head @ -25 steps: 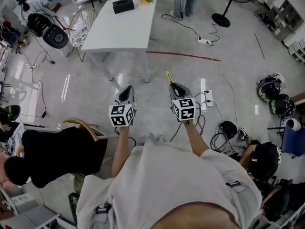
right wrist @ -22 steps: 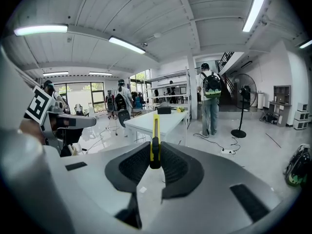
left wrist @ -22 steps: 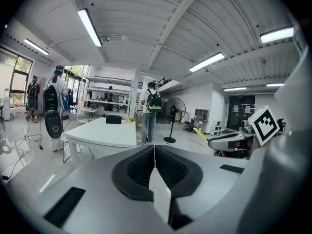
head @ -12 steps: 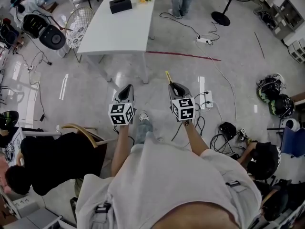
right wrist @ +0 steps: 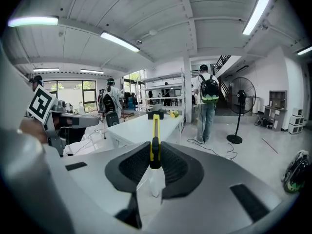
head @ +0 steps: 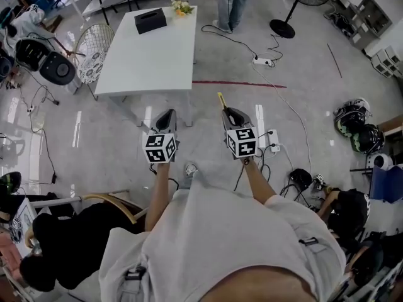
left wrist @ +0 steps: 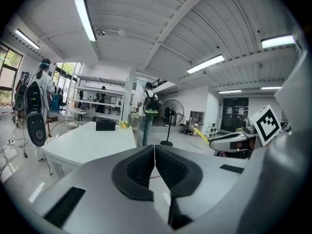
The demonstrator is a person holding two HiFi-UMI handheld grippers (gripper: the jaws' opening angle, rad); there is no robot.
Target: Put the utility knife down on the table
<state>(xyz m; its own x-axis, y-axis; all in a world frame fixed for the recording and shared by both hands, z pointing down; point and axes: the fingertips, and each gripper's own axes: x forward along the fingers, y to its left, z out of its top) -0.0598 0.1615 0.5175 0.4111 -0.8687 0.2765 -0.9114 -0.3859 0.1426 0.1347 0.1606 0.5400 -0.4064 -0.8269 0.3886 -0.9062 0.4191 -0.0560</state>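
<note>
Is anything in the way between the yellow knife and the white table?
No, nothing visible. The right hand-held gripper holds the utility knife, and only bare floor lies between it and the white table. A black box and yellow flowers sit at the table's far end, away from the near edge.

Smooth matt grey plastic shells on the left tongs (left wrist: 154, 147) and right tongs (right wrist: 155, 152), with ribbed black rubbery-looking pads (left wrist: 139, 169) inside, plus a yellow plastic utility knife (right wrist: 155, 133) with a bit of sheen. Plain white worktop (head: 151, 49), smooth and pretty matt, and a white wire-mesh chair (head: 94, 46), metal by the look of it. Glossy polished grey floor (head: 113, 143) throwing back the ceiling lights, and soft pale cloth on the shirt (head: 220, 244), lightly creased.
</note>
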